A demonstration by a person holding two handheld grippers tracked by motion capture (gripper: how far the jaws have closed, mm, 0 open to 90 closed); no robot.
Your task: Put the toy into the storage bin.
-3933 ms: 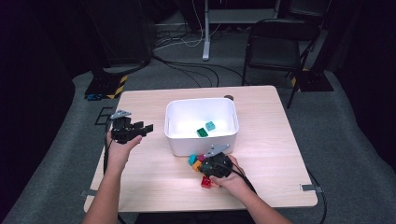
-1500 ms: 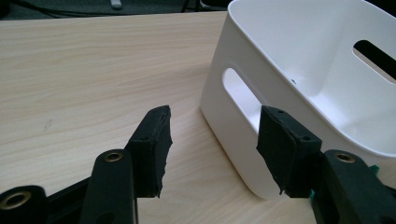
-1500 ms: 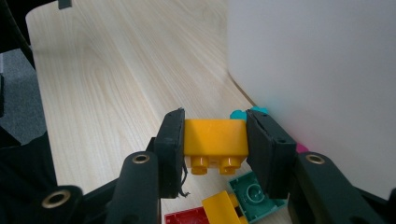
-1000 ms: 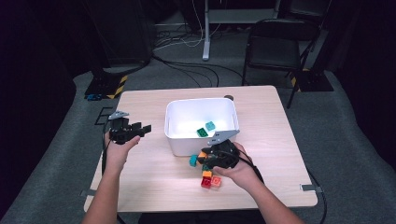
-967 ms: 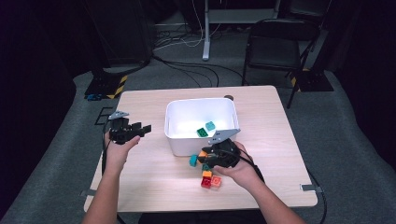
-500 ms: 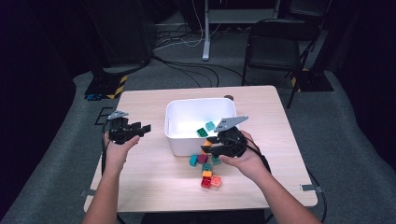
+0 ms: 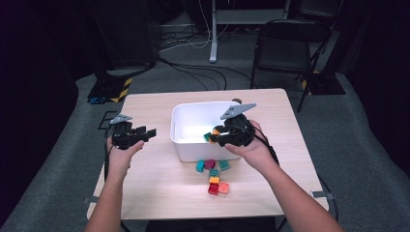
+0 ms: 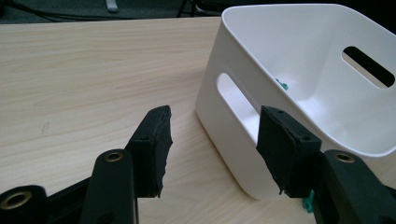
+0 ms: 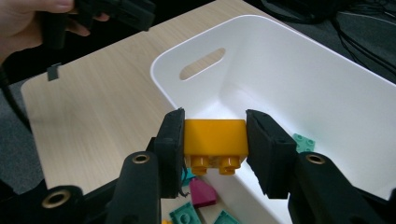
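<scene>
My right gripper (image 9: 215, 135) is shut on an orange brick (image 9: 215, 139) and holds it over the near rim of the white bin (image 9: 187, 60). In the high view that right gripper (image 7: 216, 137) hangs at the front wall of the bin (image 7: 186, 150), the orange brick (image 7: 215, 132) just visible. A green brick (image 9: 303, 142) lies on the bin floor. My left gripper (image 8: 212, 140) is open with nothing between its jaws, beside the bin (image 8: 243, 140); in the high view the left gripper (image 7: 149, 132) rests left of the bin.
Several loose bricks (image 7: 213, 170) in teal, magenta, orange and red lie on the wooden table (image 7: 154, 193) in front of the bin. A magenta piece (image 9: 201, 192) and teal bricks (image 9: 186, 215) show below my right jaws. A chair (image 7: 285, 48) stands beyond the table.
My right gripper has risen from the brick pile on the table up to the bin's front rim, carrying the orange brick. The left gripper has stayed still.
</scene>
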